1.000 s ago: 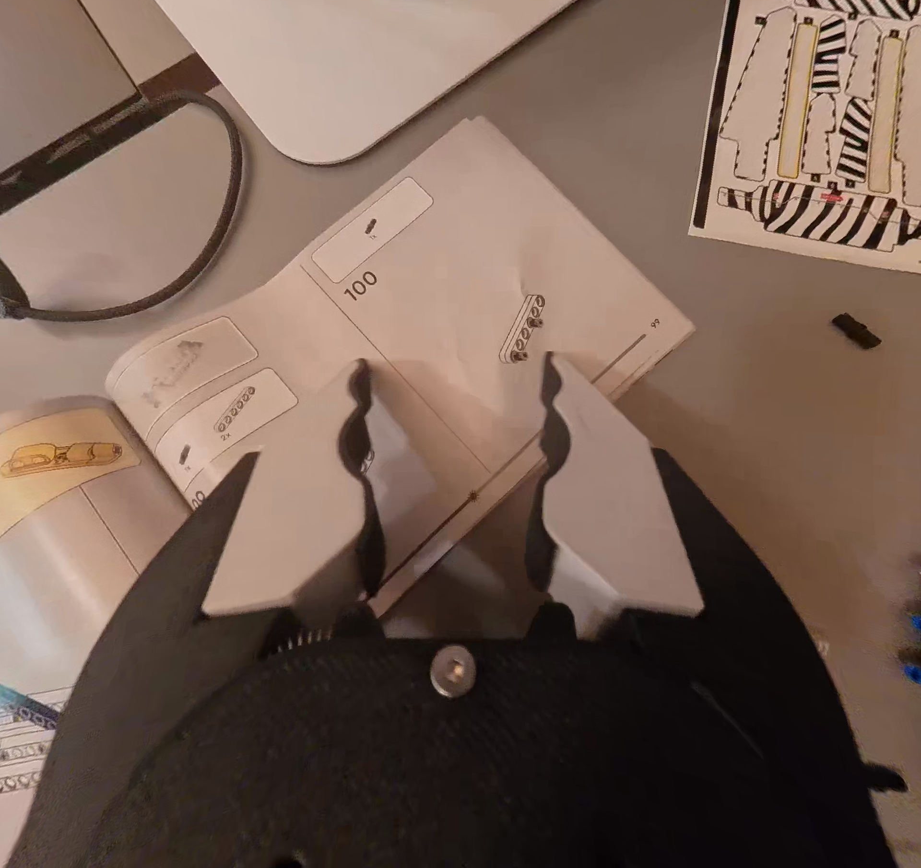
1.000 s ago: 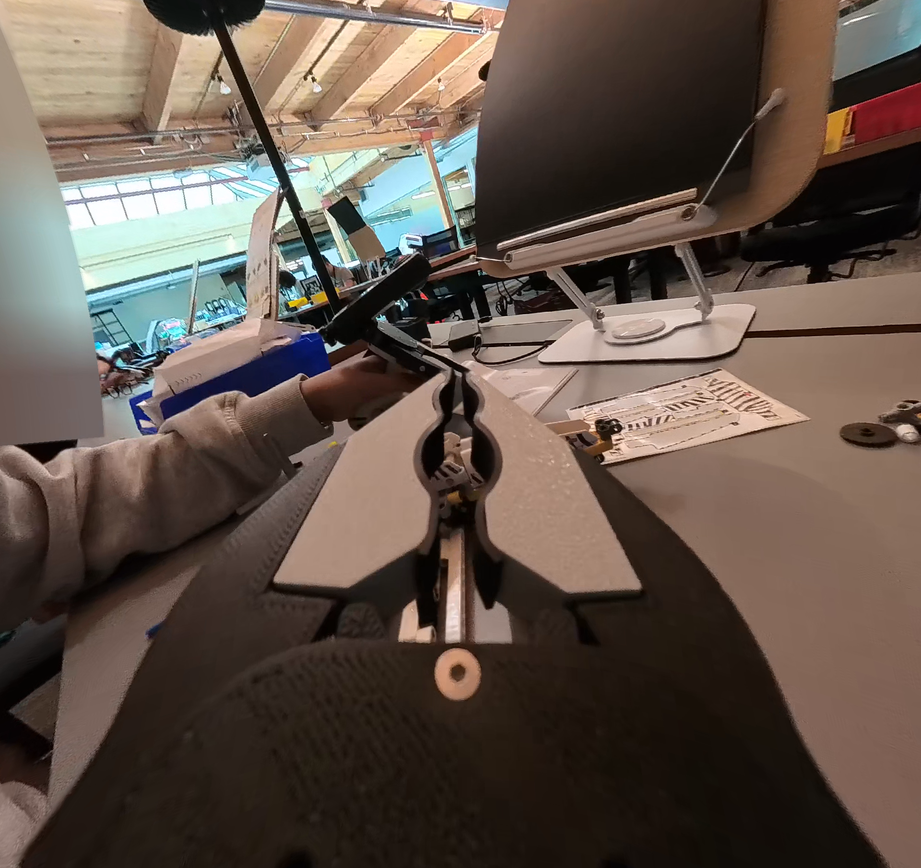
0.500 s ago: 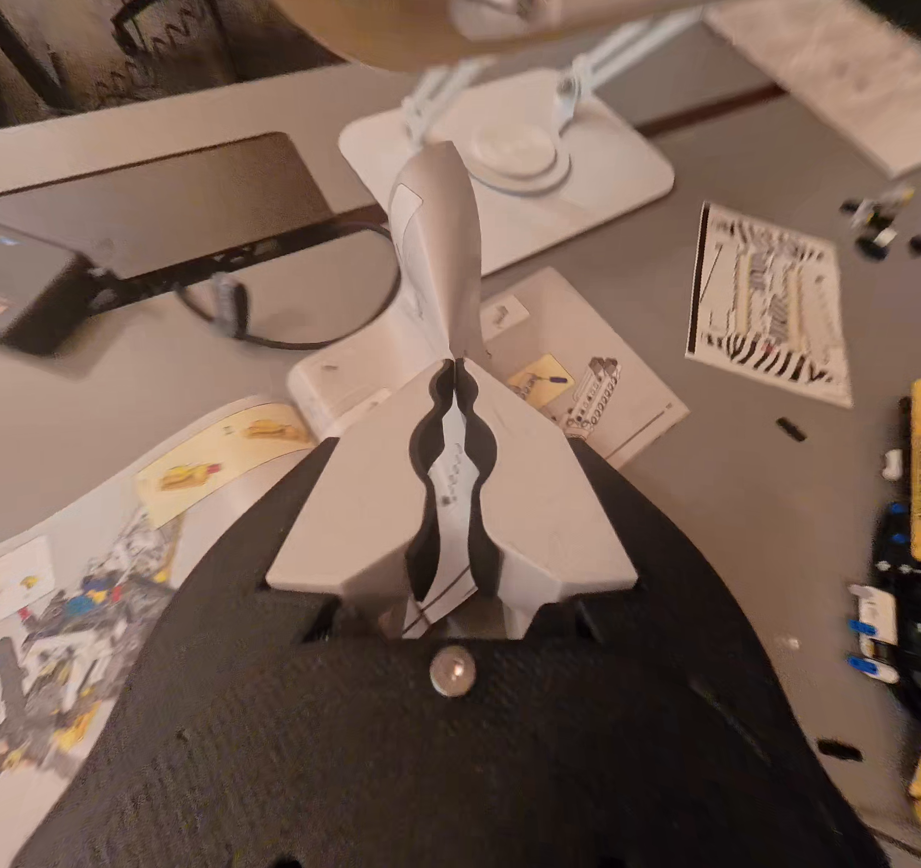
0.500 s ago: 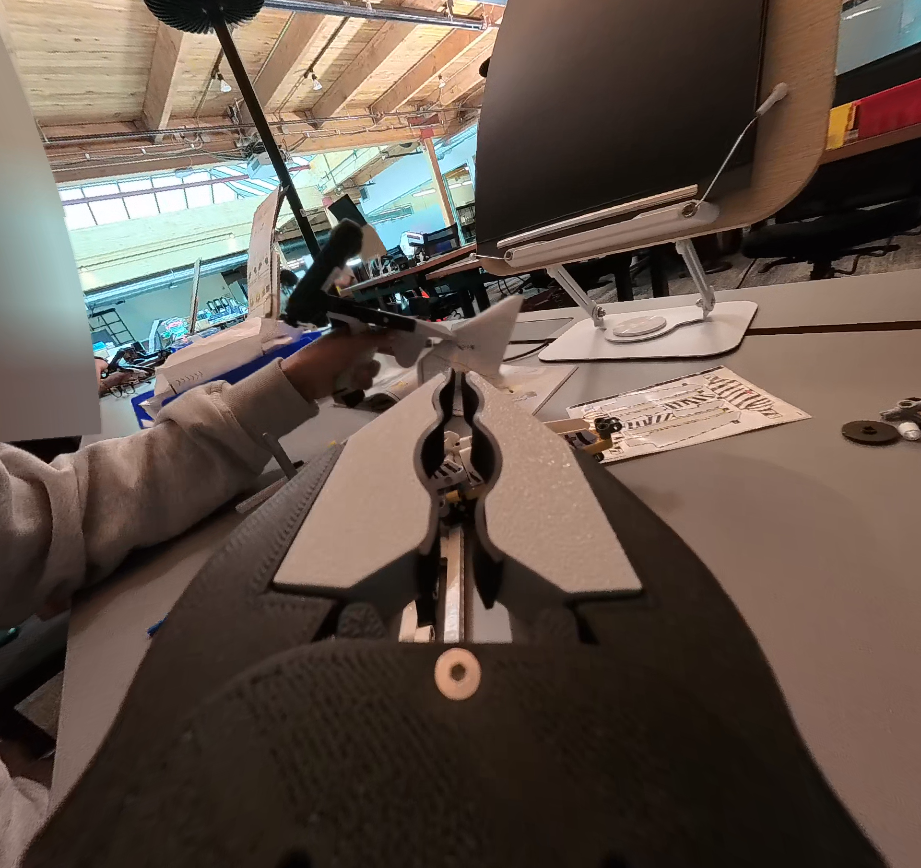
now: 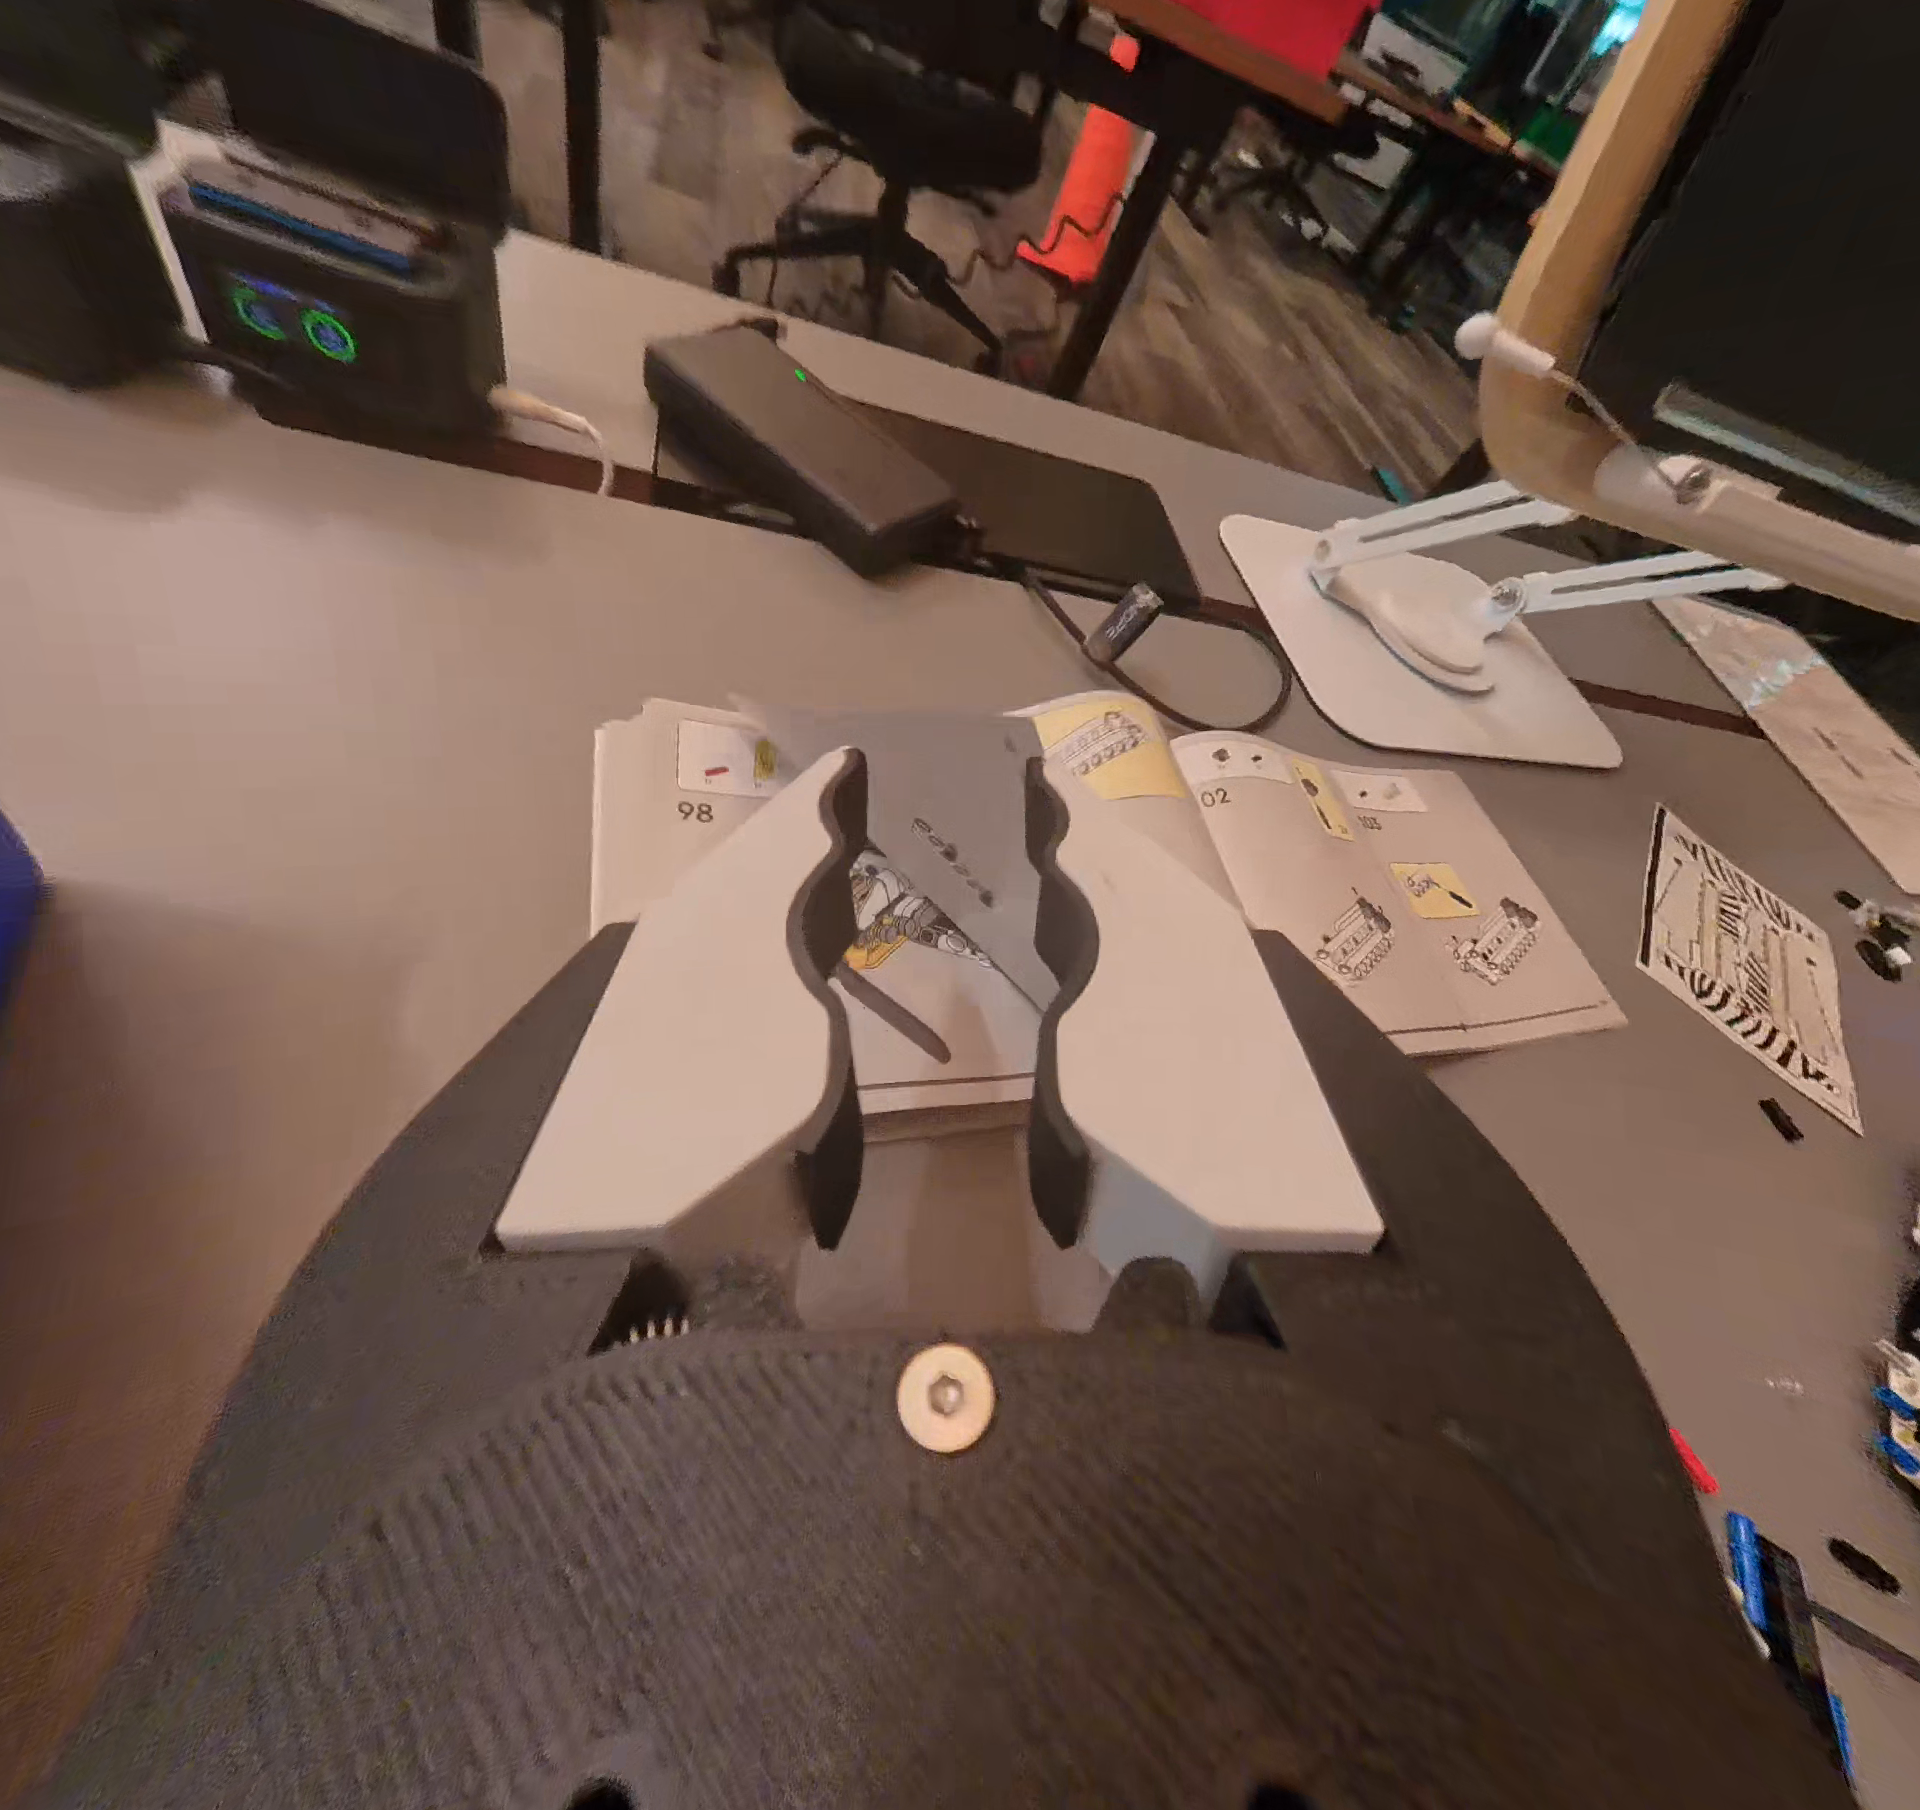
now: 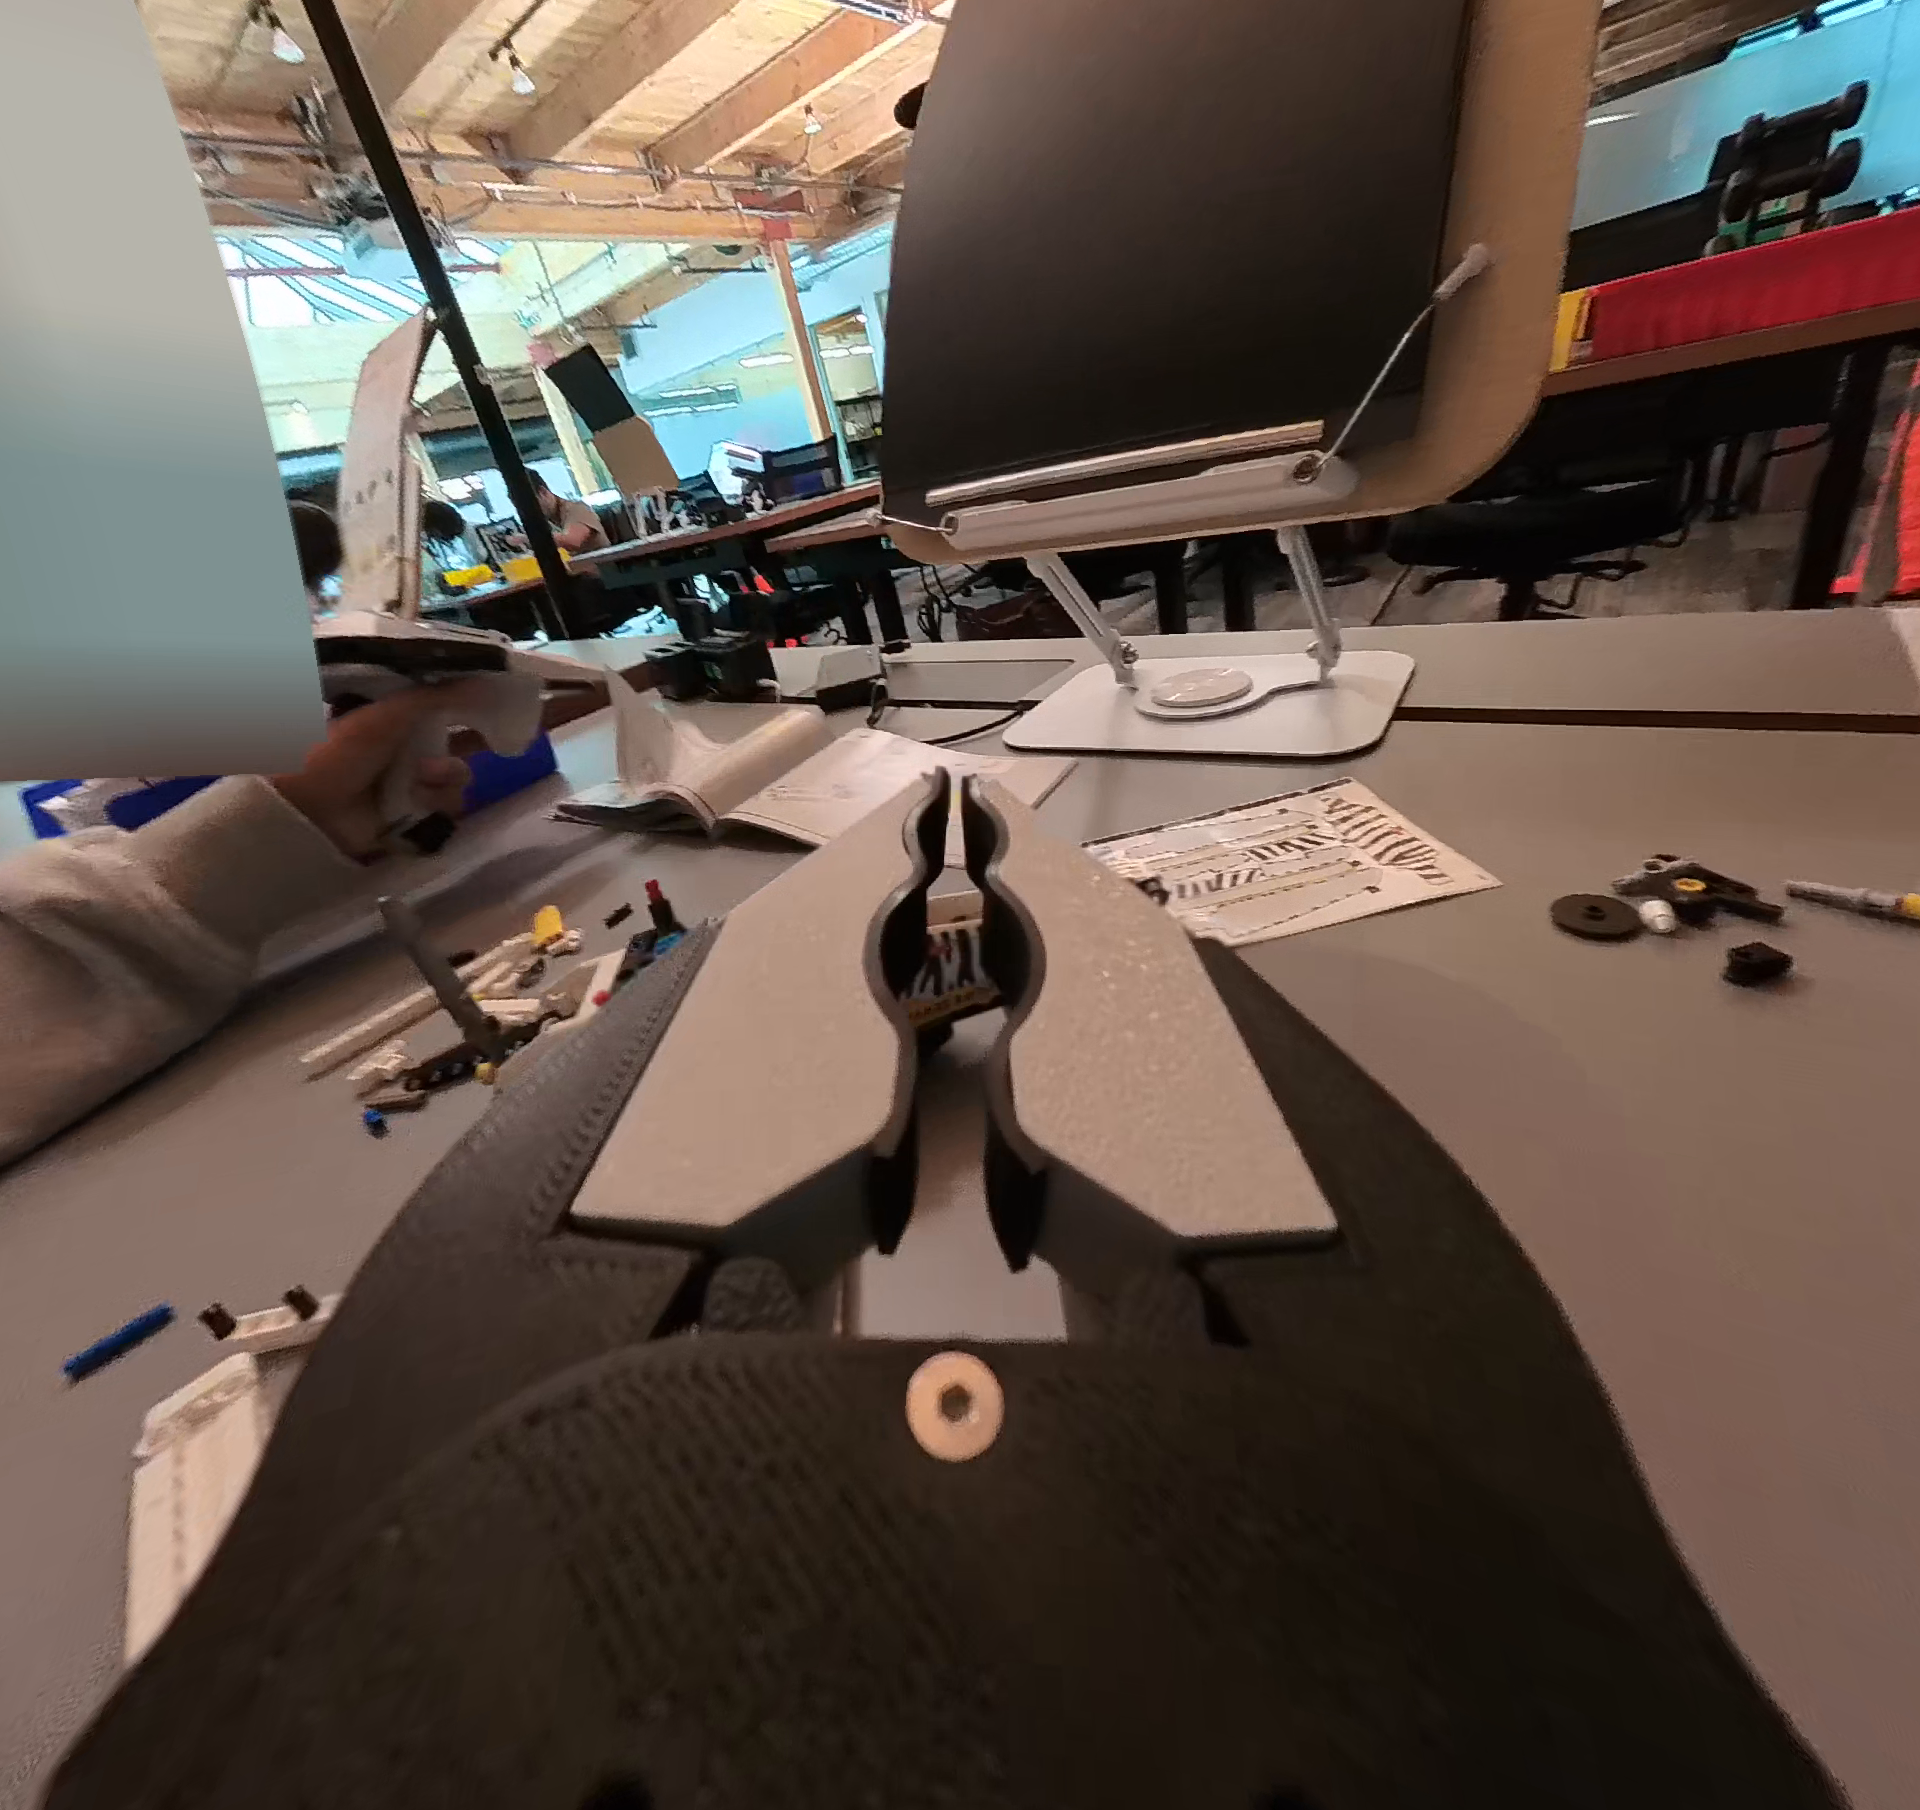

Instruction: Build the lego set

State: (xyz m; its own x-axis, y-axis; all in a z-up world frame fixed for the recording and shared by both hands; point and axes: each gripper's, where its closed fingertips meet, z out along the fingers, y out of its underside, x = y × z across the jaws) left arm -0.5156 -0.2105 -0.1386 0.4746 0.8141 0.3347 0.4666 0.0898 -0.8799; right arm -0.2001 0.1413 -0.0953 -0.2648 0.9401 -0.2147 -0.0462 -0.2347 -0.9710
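Grey desk (image 5: pixel 260 680): left gripper (image 5: pixel 943 773) jaws apart above booklet (image 5: pixel 1382 887); right gripper (image 6: pixel 956 789) nearly closed, empty.

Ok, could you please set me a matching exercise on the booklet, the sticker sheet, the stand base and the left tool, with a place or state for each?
Things:
1. open paper instruction booklet
2. black-and-white zebra-striped sticker sheet
3. flat white stand base
4. left tool

Places or states:
A. jaws apart, holding nothing
B. lying flat on the grey table, right of the booklet
C. lying open straight ahead of the left tool
D. behind the booklet, carrying two slanted arms

Pairs: 1-C, 2-B, 3-D, 4-A
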